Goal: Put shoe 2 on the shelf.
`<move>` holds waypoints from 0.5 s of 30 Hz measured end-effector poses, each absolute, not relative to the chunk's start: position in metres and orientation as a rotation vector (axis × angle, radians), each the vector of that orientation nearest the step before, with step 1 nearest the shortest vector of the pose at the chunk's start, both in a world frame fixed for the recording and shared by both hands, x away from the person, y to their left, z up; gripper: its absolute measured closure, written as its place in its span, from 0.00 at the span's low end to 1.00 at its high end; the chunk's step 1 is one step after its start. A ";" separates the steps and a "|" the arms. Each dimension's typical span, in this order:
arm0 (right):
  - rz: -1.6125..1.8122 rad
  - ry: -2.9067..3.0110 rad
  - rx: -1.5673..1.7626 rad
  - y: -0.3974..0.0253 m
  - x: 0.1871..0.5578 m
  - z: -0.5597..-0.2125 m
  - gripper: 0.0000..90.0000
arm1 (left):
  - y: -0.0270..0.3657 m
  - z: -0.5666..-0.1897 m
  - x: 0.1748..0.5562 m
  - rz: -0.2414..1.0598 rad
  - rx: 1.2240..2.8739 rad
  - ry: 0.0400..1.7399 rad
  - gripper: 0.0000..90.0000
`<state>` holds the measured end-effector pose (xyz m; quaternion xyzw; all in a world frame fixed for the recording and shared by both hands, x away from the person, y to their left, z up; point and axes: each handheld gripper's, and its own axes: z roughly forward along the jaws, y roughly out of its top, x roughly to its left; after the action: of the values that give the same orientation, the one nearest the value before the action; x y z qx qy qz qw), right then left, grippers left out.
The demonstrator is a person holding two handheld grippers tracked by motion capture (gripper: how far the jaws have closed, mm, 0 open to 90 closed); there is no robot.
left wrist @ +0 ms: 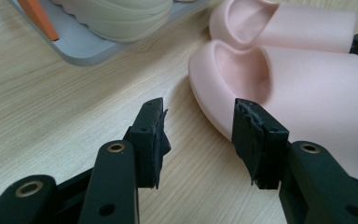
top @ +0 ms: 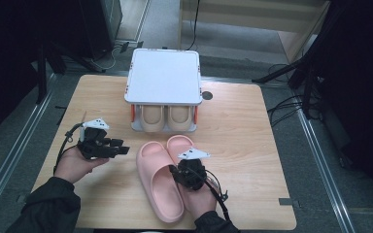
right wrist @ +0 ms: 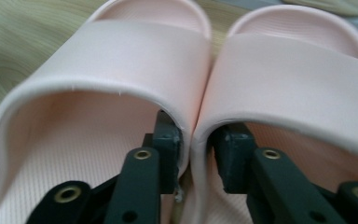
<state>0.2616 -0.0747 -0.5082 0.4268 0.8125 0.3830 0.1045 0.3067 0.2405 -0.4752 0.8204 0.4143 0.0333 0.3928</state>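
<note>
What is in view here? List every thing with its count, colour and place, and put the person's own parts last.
pink slippers: two, pink, side by side on the table's near middle.
beige slippers: two, beige, on the rack's lower shelf.
shoe rack: one, white top with orange posts, far middle of the table.
table: one, light wood.
left gripper: one, black, jaws apart over bare table left of the pink slippers.
right gripper: one, black, jaws pinching both pink slippers' inner walls together.
</note>
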 end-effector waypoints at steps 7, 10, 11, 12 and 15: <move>1.098 2.518 1.124 -0.074 0.271 -0.500 0.87 | 0.248 -0.474 0.306 0.091 2.057 1.069 0.59; 1.131 2.551 1.091 -0.074 0.274 -0.497 0.86 | 0.251 -0.474 0.306 0.096 2.052 1.074 0.59; 1.158 2.580 1.055 -0.073 0.277 -0.492 0.86 | 0.253 -0.473 0.306 0.095 2.044 1.076 0.59; 1.163 2.590 1.026 -0.072 0.278 -0.489 0.86 | 0.253 -0.473 0.306 0.095 2.044 1.076 0.59; 1.169 2.626 0.945 -0.070 0.282 -0.477 0.86 | 0.258 -0.474 0.306 0.097 2.030 1.096 0.59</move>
<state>0.2821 -0.0700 -0.4774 0.3119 0.8664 0.3858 0.0578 0.3060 0.2575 -0.4741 0.8040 0.4341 0.0386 0.4045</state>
